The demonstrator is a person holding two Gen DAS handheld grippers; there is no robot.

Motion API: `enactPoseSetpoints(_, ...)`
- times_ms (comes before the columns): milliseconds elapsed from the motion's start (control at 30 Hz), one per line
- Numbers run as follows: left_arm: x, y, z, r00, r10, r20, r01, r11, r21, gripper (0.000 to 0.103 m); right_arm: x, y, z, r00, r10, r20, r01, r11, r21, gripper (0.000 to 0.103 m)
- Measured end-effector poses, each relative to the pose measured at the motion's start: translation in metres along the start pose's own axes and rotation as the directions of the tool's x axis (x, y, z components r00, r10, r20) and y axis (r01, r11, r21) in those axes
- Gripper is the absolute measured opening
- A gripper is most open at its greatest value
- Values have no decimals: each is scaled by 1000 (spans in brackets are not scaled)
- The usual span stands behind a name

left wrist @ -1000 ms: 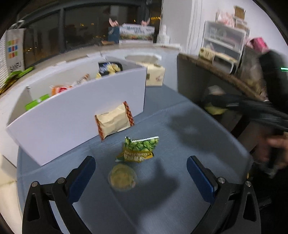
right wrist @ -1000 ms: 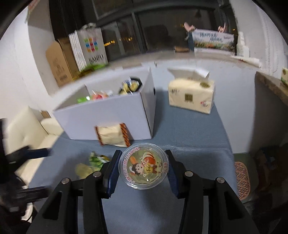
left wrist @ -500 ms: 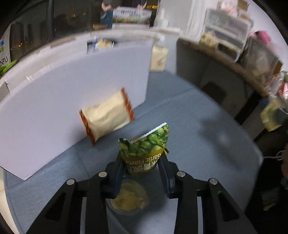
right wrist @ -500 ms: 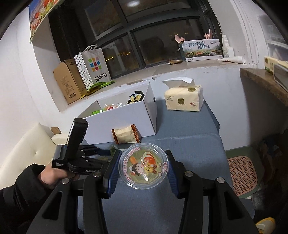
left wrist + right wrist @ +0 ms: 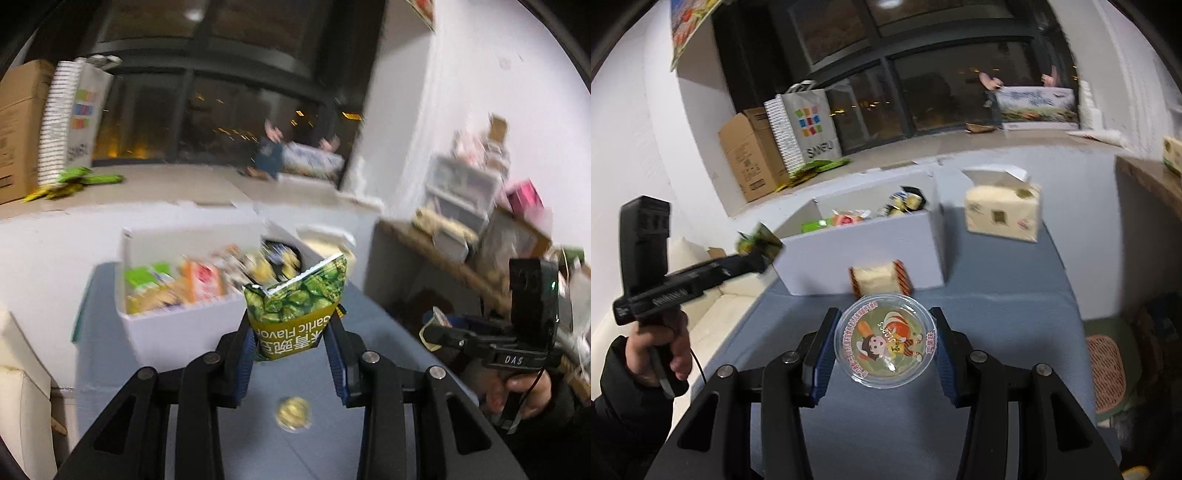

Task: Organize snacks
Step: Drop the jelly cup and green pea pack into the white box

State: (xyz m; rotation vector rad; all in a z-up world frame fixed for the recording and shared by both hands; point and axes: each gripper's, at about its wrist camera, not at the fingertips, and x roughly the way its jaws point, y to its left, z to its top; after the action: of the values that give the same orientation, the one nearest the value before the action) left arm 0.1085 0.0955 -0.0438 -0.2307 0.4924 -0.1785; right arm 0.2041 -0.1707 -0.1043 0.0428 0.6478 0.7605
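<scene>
My left gripper [image 5: 293,350] is shut on a green garlic-flavour pea bag [image 5: 295,306] and holds it high above the blue table, in front of the white snack box [image 5: 177,325], which holds several packets. A small yellow jelly cup [image 5: 293,413] lies on the table below. My right gripper [image 5: 884,347] is shut on a clear round jelly cup with a cartoon lid [image 5: 886,343], held above the table. A tan wrapped cake [image 5: 879,278] leans against the box front [image 5: 864,254]. The left gripper with the bag [image 5: 759,243] shows at the left in the right wrist view.
A tissue pack [image 5: 1003,212] stands right of the box. A cream sofa [image 5: 713,317] lies left of the table. A cardboard carton [image 5: 750,155] and a paper bag [image 5: 805,129] stand on the window ledge. Shelves with clutter [image 5: 472,206] are at the right.
My left gripper closed on the green bag and lifted it well above the table toward the box. My right gripper still holds the jelly cup and has barely moved.
</scene>
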Motion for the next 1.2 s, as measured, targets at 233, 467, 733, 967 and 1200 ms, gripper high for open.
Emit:
enactPoseSetpoints(233, 1, 44, 39, 996, 30, 80, -22, 994, -109, 39, 32, 27, 64, 995, 93, 34, -91, 995, -44, 51)
enactPoseSetpoints(467, 68, 71, 70, 997, 78, -2, -78, 991, -105, 39, 95, 33, 131, 995, 103, 13, -103, 995, -12, 51)
enactPoseSetpoints(733, 113, 82, 65, 986, 98, -133, -109, 991, -79, 96, 163, 21, 156, 995, 62, -74, -60, 998, 22, 58)
enactPoseSetpoints(967, 96, 83, 66, 991, 88, -101, -100, 987, -122, 103, 153, 14, 155, 997, 63, -49, -61, 997, 53, 103)
enactPoseSetpoints(1200, 79, 67, 67, 989, 119, -84, -126, 988, -88, 103, 137, 28, 154, 997, 60, -38, -60, 998, 1, 103)
